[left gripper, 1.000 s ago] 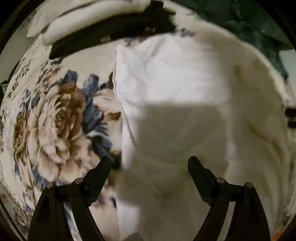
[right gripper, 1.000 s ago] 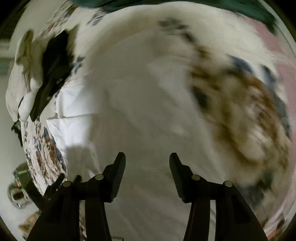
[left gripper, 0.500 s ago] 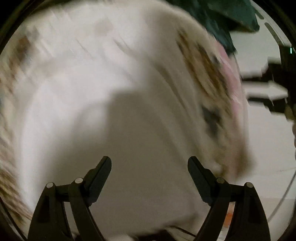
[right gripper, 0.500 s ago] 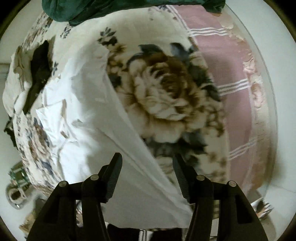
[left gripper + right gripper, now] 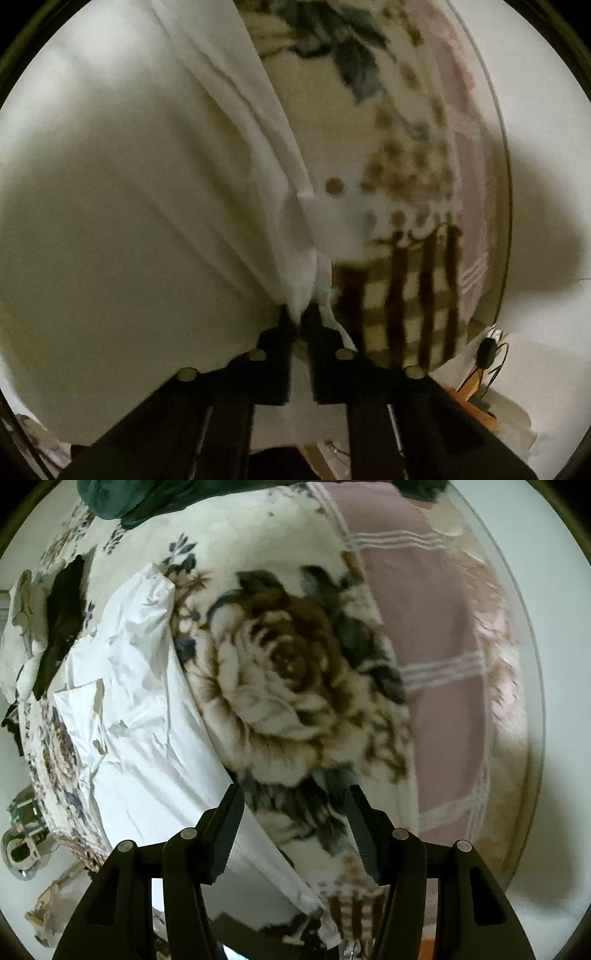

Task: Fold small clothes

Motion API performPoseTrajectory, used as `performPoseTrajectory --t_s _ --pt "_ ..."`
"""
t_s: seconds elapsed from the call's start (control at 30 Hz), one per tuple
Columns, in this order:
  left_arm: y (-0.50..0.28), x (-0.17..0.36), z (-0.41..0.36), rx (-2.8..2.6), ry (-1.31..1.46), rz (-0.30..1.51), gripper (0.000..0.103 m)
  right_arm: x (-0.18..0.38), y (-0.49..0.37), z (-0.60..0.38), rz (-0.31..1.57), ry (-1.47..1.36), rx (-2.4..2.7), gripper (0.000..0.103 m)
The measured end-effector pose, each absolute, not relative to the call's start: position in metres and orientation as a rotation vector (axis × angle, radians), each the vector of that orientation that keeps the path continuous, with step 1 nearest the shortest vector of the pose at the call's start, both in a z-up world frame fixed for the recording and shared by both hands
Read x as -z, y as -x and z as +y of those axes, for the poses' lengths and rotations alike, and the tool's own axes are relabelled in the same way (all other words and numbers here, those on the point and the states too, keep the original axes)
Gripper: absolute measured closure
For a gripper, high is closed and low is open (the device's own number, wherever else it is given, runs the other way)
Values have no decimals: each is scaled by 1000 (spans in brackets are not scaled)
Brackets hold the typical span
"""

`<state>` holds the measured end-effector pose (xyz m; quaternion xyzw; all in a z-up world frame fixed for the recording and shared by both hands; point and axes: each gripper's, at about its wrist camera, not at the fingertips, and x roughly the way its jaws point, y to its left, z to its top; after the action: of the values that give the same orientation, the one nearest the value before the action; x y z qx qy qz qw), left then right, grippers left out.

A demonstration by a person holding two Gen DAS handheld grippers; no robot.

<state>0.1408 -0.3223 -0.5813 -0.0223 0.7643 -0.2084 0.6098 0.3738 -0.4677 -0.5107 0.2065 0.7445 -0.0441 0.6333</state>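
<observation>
White cotton garment (image 5: 140, 716) lies spread on a floral blanket (image 5: 288, 686) over a bed, crumpled at its far end, smoother toward the near edge. Long axis runs from far left to near right in the right wrist view, ending in a corner at the near edge of the bed.

Left tongs (image 5: 300, 314): together, clamped on that near corner of the garment; cloth bunches into a pinch between the tips and fans away to the left and far side. Grip looks thin, just the hem edge, so it could slip when pulled.

Right tongs (image 5: 295, 834): apart, nothing between the tips, hanging over the big brown rose print, just right of the garment's long right edge. Not touching cloth.

Key relation: garment lies left of the right tongs, its right hem running past the left tip toward the near corner. Left hand already has the near corner, so it is the nearer one; right hand needs a second hold farther along the same edge, or the far crumpled corner, which is well apart from it.

Pink striped sheet (image 5: 424, 635) shows to the right under the blanket. Dark green cloth (image 5: 155, 498) is bunched at the far edge. Black garment (image 5: 62, 616) and a pale one sit at far left, well apart from the work. Fold not yet made; judging this as the grasp stage.
</observation>
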Motion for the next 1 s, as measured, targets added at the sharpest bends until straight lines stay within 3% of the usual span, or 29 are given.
performPoseTrajectory --t_s 0.3,0.53,0.57,0.6,0.67,1.0 --pt "-145 533 -243 442 193 1642 102 551 -493 -436 1575 -634 -106 44" --pt "-157 496 -165 338 346 1585 102 596 -567 -402 1590 -735 -120 44" --pt "-158 492 -157 325 362 1579 102 601 -570 -398 1597 -738 -108 51" --pt "-160 487 -145 308 379 1568 102 603 -571 -393 1593 -733 -95 75" --pt "-164 482 -127 289 409 1552 102 599 -574 -380 1594 -658 -67 93" --pt "-155 448 -21 152 502 1458 102 490 -597 -282 1520 -393 -90 97"
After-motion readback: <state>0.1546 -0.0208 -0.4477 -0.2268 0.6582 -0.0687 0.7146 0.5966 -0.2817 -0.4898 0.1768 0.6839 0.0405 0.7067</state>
